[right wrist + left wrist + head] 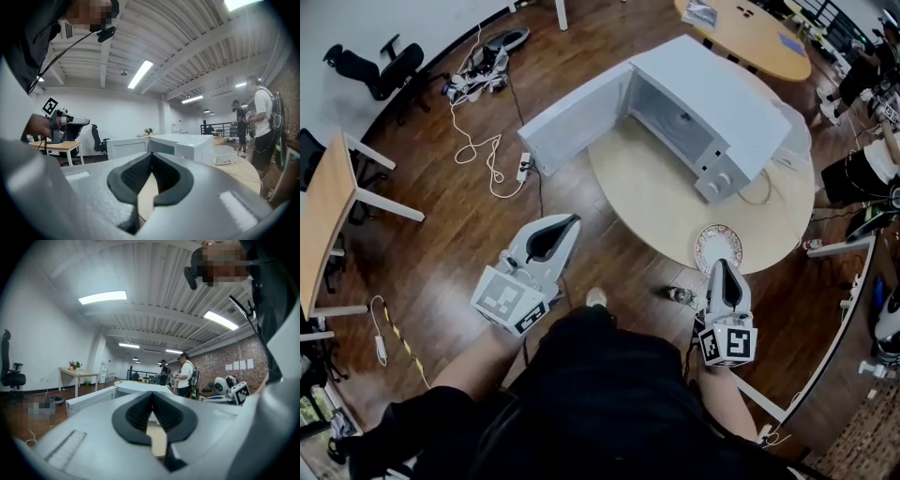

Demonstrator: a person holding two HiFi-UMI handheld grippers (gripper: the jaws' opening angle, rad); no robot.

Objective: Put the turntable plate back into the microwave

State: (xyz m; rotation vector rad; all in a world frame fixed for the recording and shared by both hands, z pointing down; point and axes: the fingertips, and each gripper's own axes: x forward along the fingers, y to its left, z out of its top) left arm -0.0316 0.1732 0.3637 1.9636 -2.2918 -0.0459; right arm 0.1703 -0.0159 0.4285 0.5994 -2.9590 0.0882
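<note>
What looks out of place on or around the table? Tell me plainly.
The plate lies near the table's edge, outside the microwave, whose door stands wide open. What looks like a small bottle sits on the floor by the table, and cables trail loose across the floor.
</note>
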